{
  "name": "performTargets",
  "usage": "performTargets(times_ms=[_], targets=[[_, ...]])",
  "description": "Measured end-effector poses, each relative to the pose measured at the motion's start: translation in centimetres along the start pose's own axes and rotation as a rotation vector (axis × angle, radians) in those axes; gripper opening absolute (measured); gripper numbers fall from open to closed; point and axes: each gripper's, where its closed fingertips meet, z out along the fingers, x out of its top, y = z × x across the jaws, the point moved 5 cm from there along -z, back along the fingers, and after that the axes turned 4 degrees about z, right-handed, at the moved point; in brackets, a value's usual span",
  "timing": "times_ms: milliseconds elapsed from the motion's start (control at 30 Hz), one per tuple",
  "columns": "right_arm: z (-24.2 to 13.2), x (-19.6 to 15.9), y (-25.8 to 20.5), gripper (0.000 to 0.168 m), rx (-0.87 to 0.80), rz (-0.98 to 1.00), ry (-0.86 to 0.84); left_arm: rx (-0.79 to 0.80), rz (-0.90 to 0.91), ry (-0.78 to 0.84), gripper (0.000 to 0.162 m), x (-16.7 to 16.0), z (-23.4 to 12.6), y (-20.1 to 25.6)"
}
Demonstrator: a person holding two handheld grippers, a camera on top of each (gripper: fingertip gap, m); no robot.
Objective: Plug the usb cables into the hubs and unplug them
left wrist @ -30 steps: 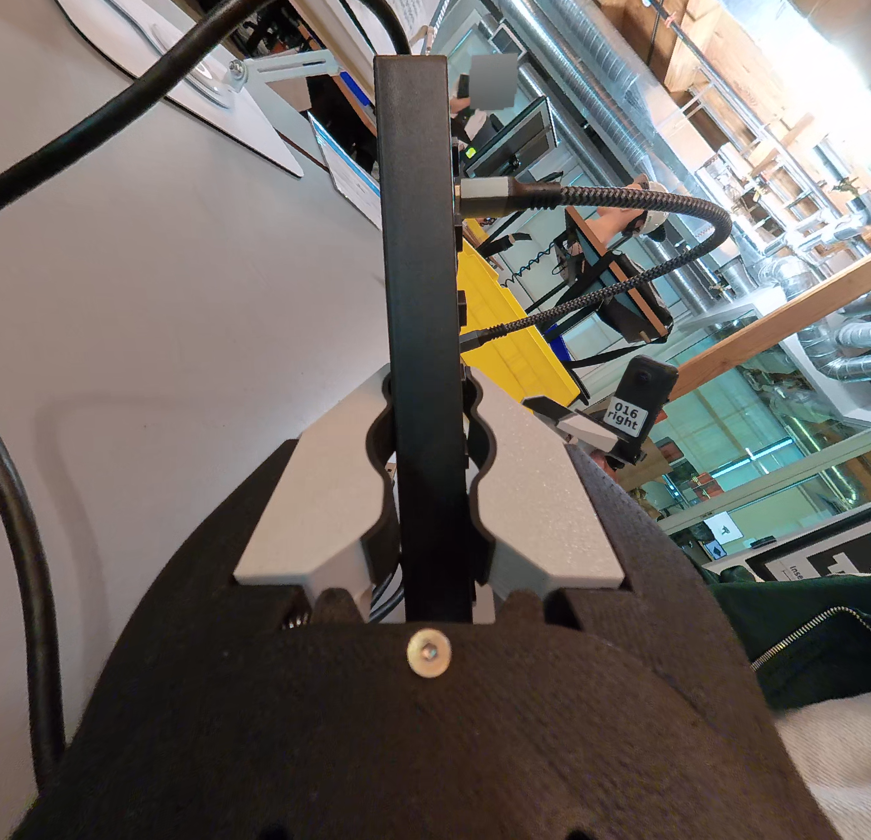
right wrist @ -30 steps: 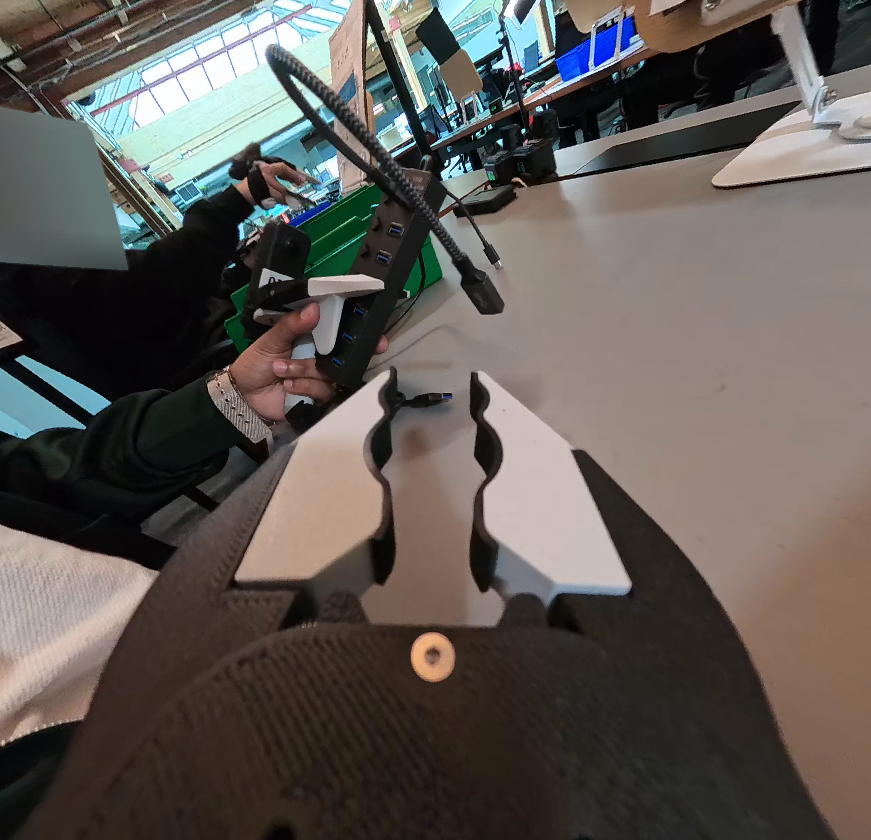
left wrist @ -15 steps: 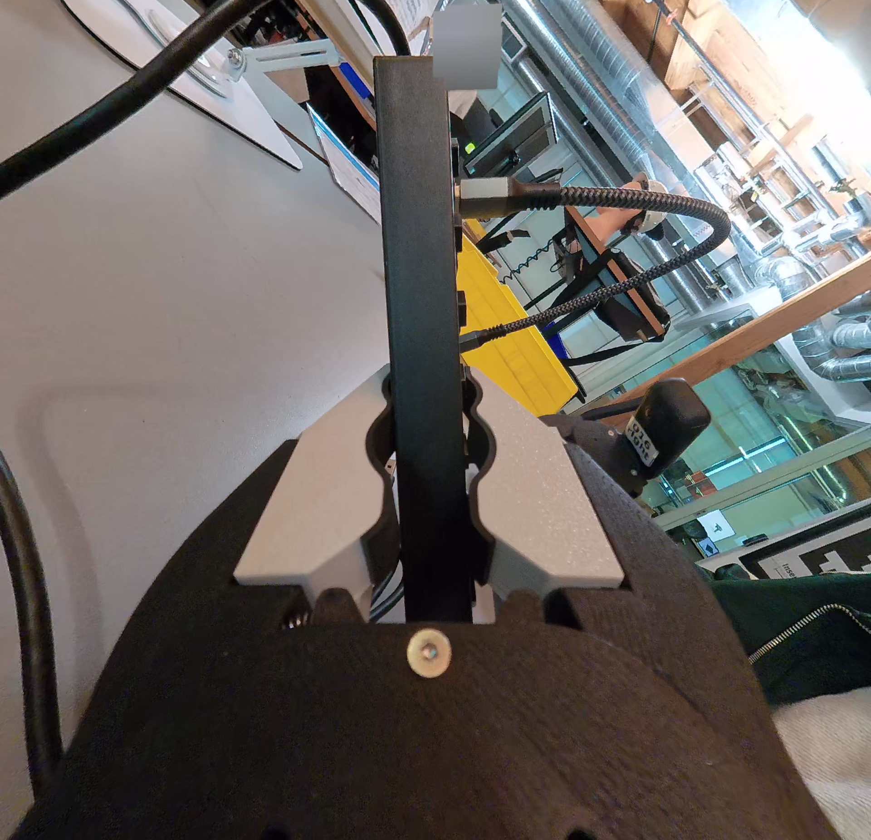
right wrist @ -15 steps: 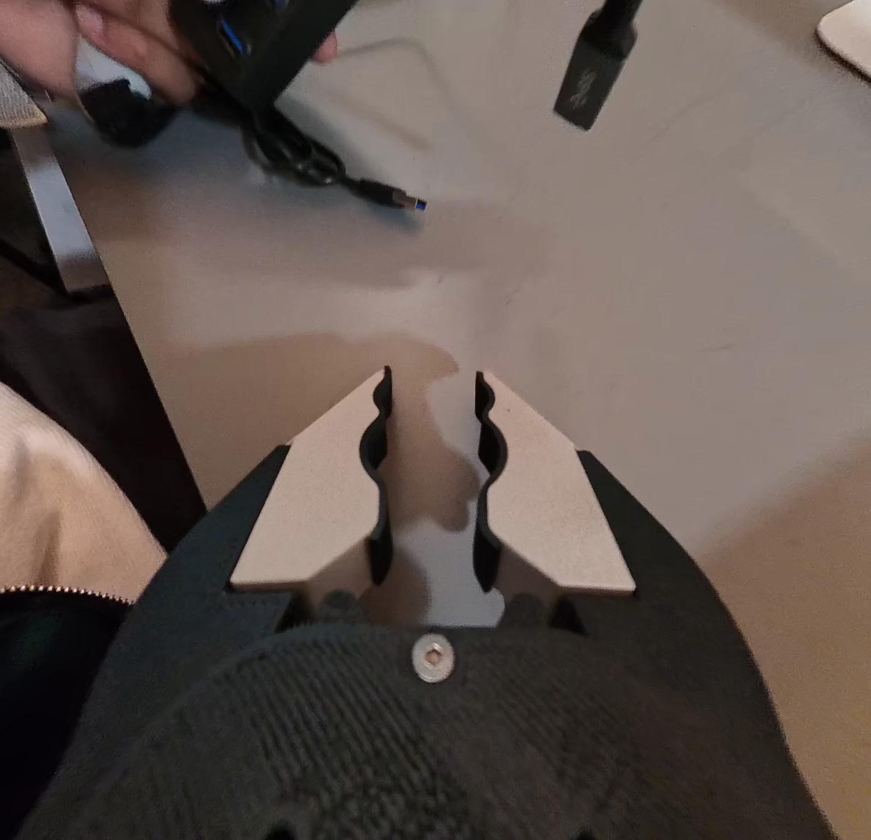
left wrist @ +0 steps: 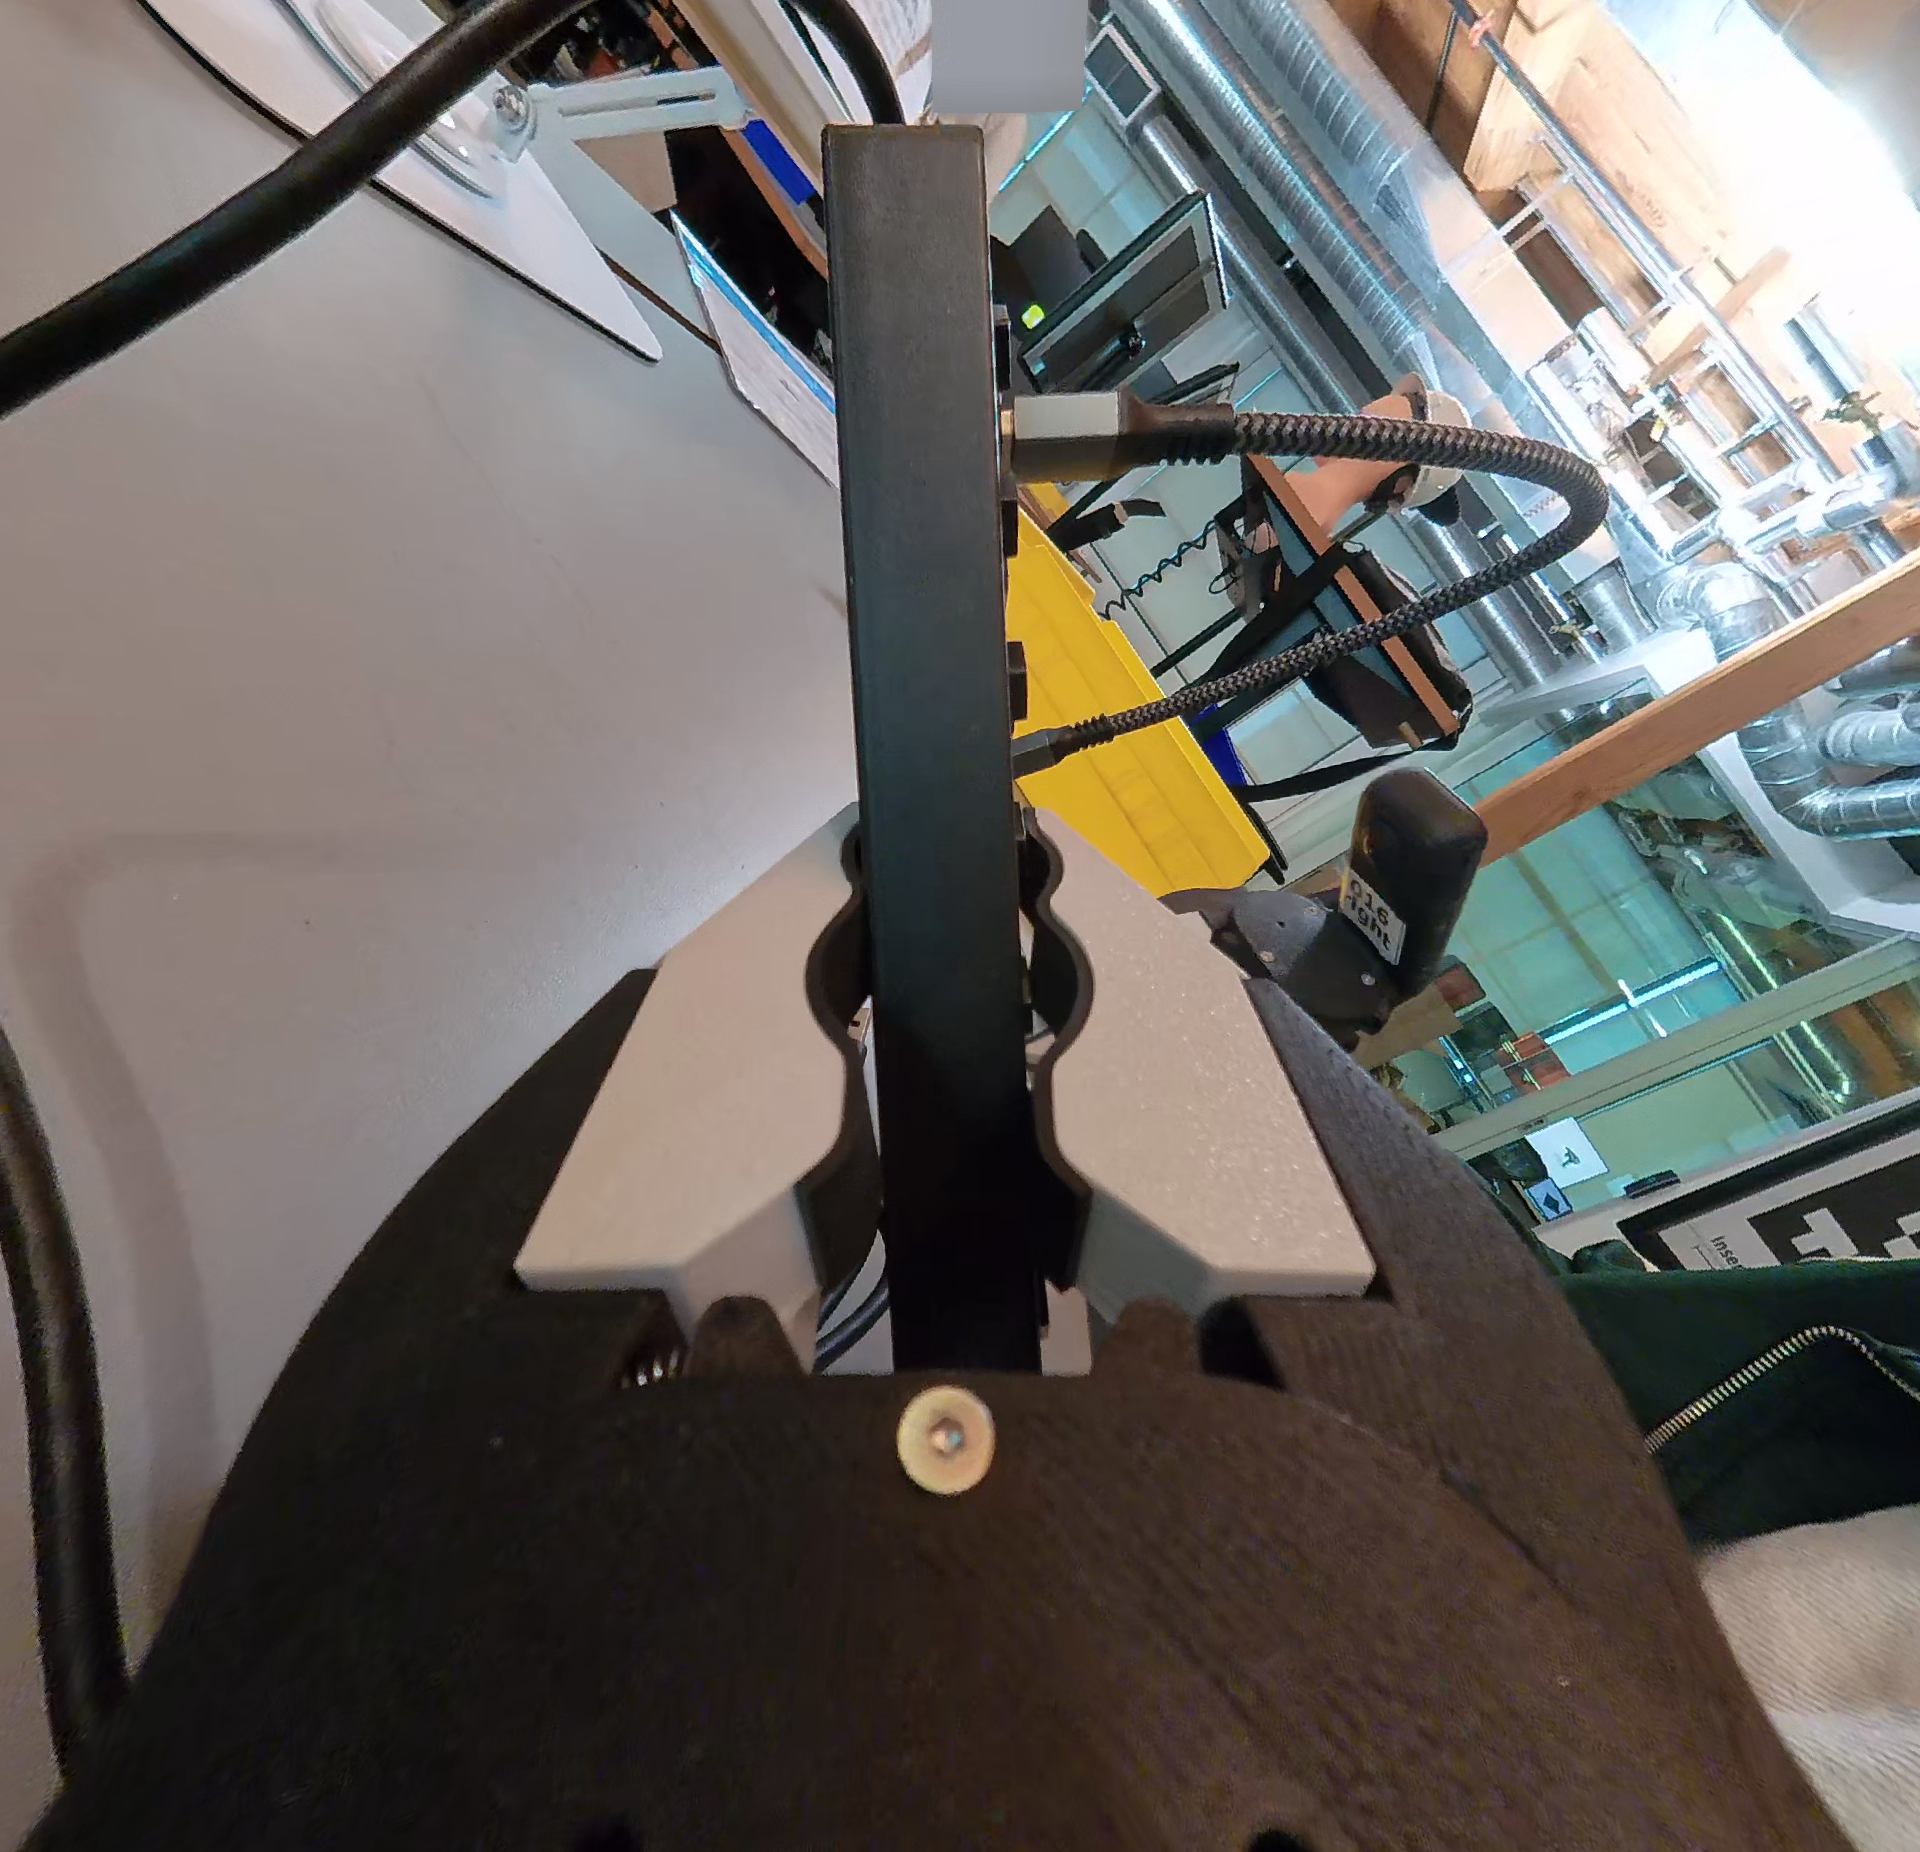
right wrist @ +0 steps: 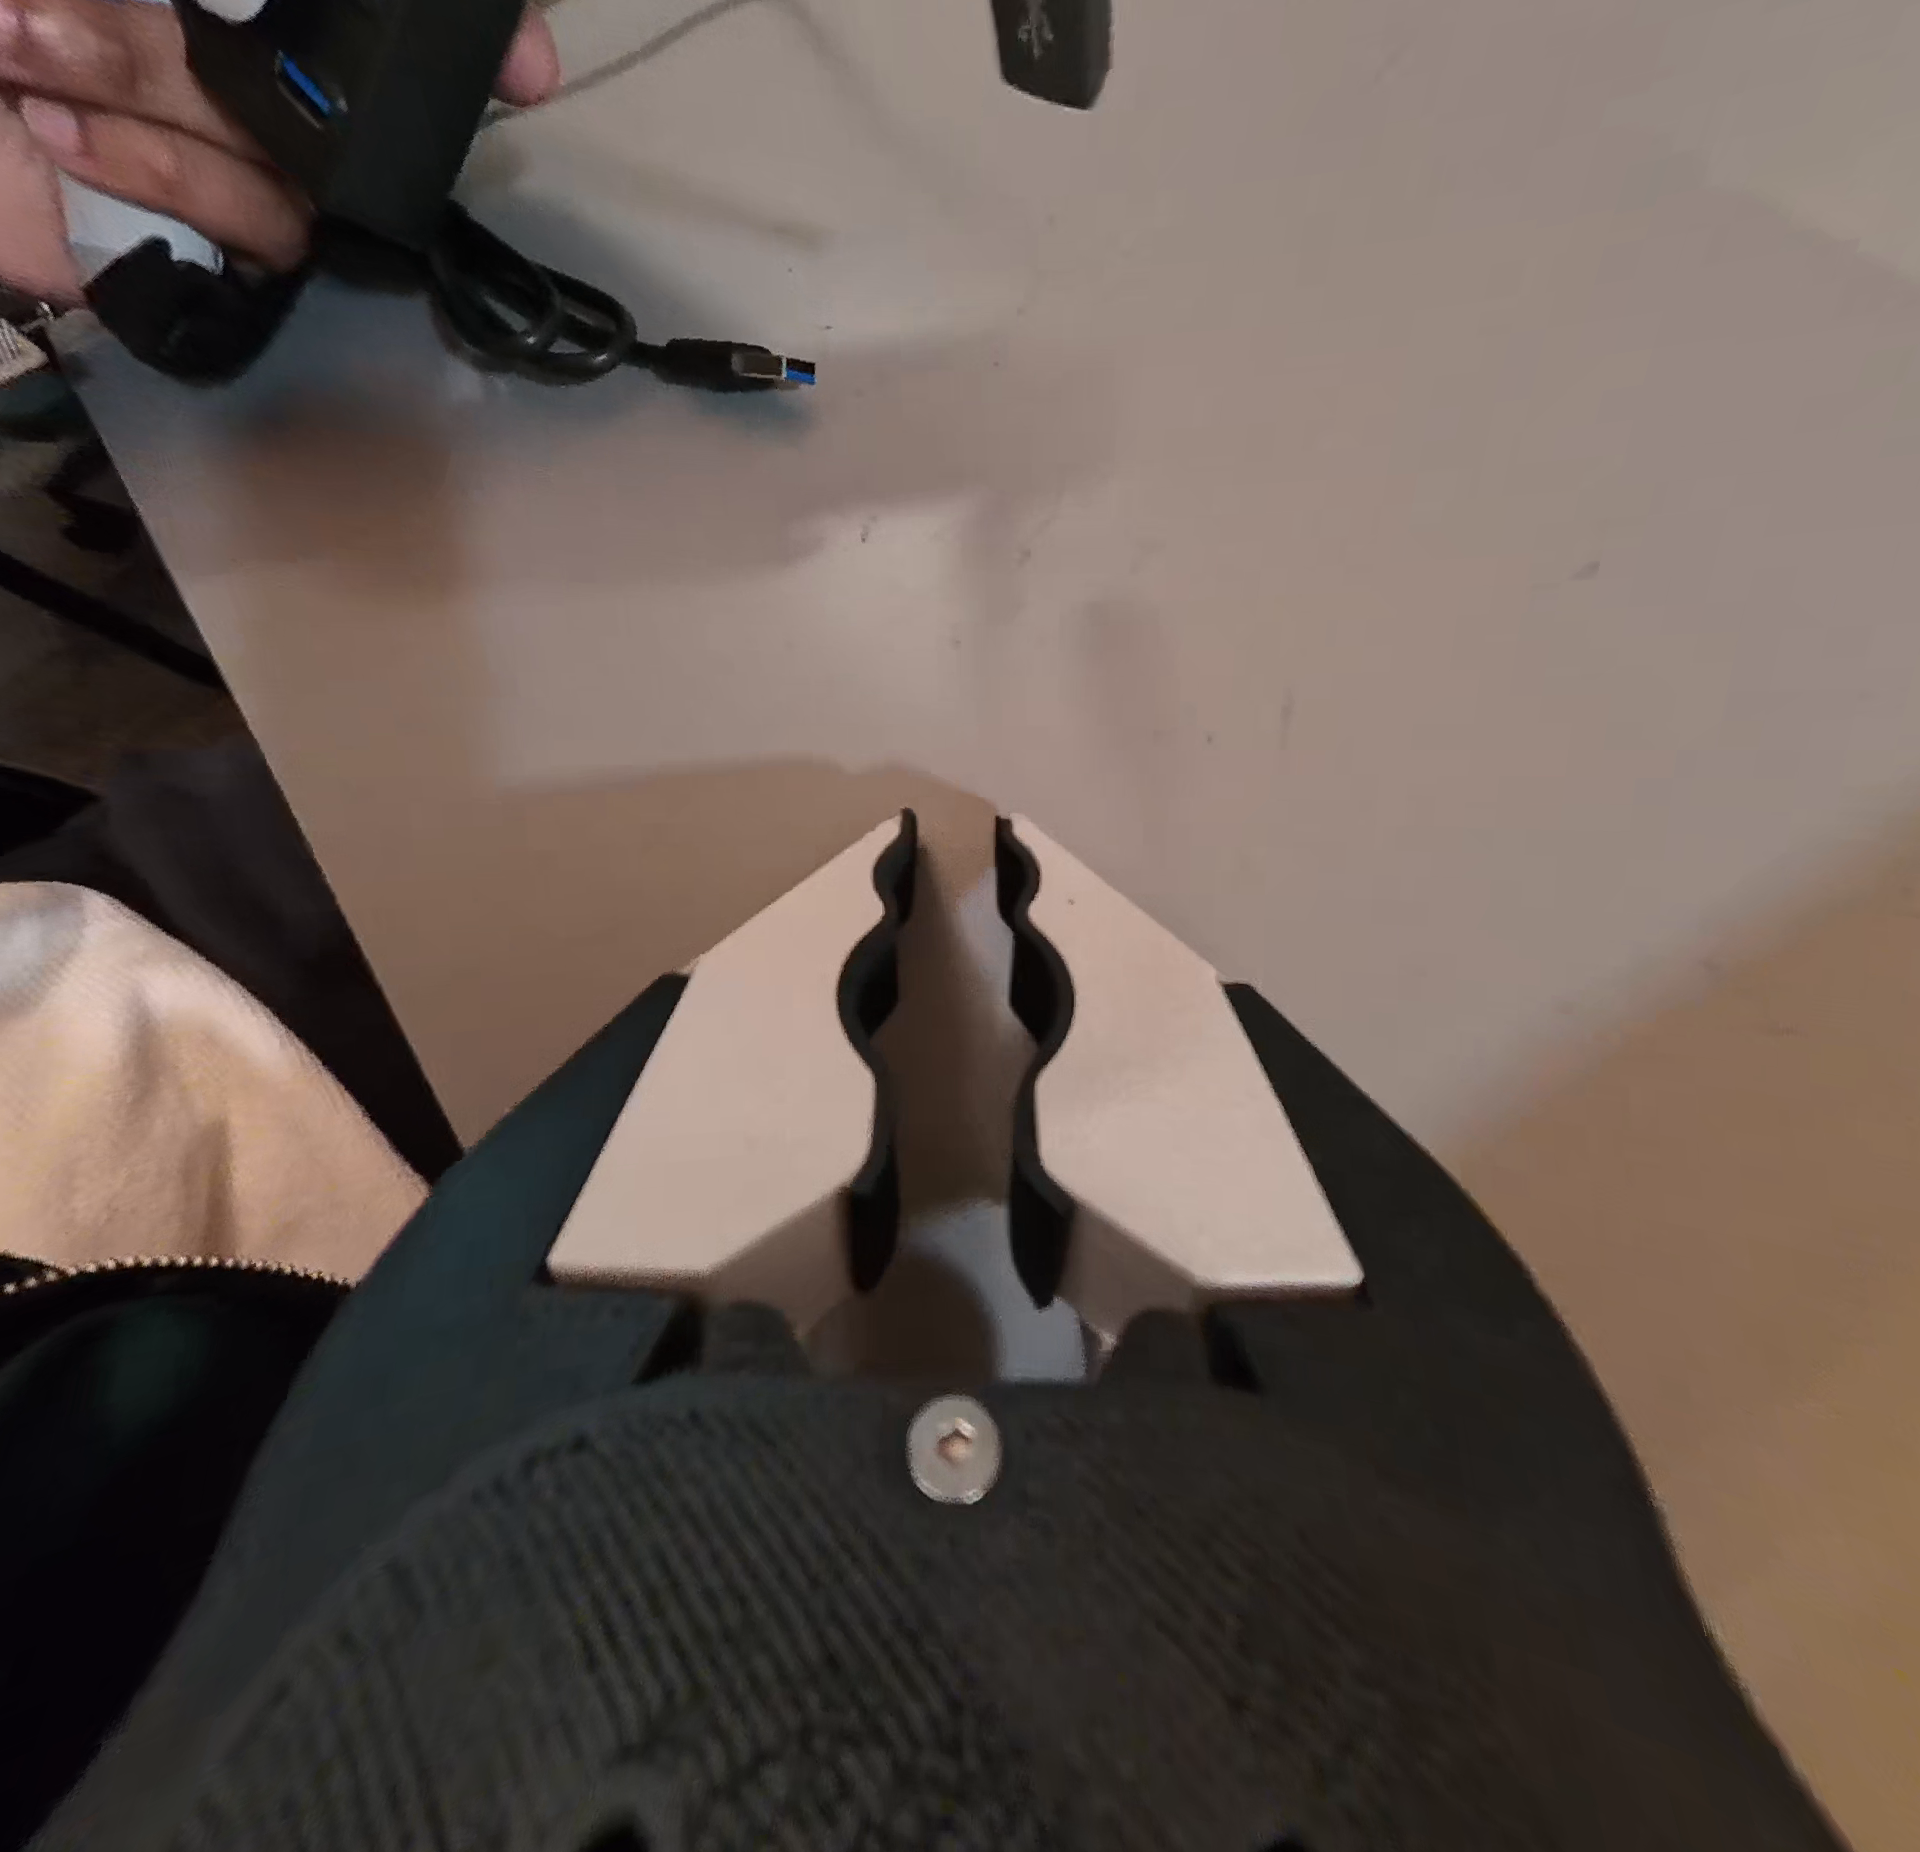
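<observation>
My left gripper (left wrist: 940, 826) is shut on a black USB hub (left wrist: 914, 452) and holds it upright above the table. A braided cable (left wrist: 1455, 462) is plugged into the hub's right side by a silver plug (left wrist: 1070, 431) and loops back down. In the right wrist view the hub (right wrist: 353, 88) is at the top left with a hand (right wrist: 104, 119) around it. The braided cable's free black plug (right wrist: 1049, 26) hangs at the top. The hub's own lead ends in a blue-tipped plug (right wrist: 727, 363) lying on the table. My right gripper (right wrist: 956, 826) is open with a narrow gap, empty, pointing down at the table.
The grey table (right wrist: 1351, 555) has its edge (right wrist: 260, 711) running down the left, near a person's clothing. In the left wrist view a thick black cable (left wrist: 312, 171) arcs over the table, and a white monitor base (left wrist: 343, 67) and a yellow bin (left wrist: 1122, 763) stand beyond.
My right gripper has tilted down from facing the hub to facing the table, and its jaws have narrowed. The left gripper still holds the hub in the same pose.
</observation>
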Motion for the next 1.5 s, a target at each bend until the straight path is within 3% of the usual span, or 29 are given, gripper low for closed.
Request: performTargets(times_ms=[33, 133, 267, 400, 733, 867, 1133, 1333, 1467, 1500], targets=[[0.0, 0.0, -0.2, 0.017, -0.008, -0.023, -0.011, 0.000, 0.000, 0.000, 0.023, 0.0, 0.0, 0.0], [0.1, 0.0, -0.9, 0.027, -0.040, -0.091, -0.044, 0.000, -0.003, -0.003, 0.023, 0.0, 0.0, 0.0], [0.2, 0.0, -1.4, 0.021, -0.028, -0.095, -0.068, -0.001, -0.004, -0.004, 0.023, -0.1, 0.0, 0.0], [0.1, 0.0, -2.0, 0.035, 0.010, -0.103, -0.091, -0.002, -0.007, -0.006, 0.023, -0.1, 0.0, -0.1], [-0.6, -0.5, -2.0, 0.021, 0.087, -0.078, -0.107, -0.003, -0.014, -0.008, 0.023, -0.1, 0.0, -0.1], [-0.5, -0.3, -1.0, 0.049, 0.032, -0.060, -0.069, -0.005, -0.021, -0.008, 0.023, -0.1, 0.0, -0.2], [0.3, -0.2, -1.5, 0.075, -0.010, -0.124, -0.044, -0.011, -0.042, -0.005, 0.023, -0.1, 0.0, -0.4], [0.7, -0.1, -2.9, 0.074, 0.023, -0.151, -0.027, -0.011, -0.044, -0.010, 0.023, -0.2, 0.1, -0.4], [0.6, -0.2, -4.1, 0.064, 0.084, -0.198, -0.051, -0.011, -0.042, -0.010, 0.023, -0.2, 0.0, -0.3], [0.5, -0.3, -4.1, 0.053, 0.092, -0.202, -0.058, -0.011, -0.042, -0.010, 0.023, -0.2, 0.0, -0.3]])
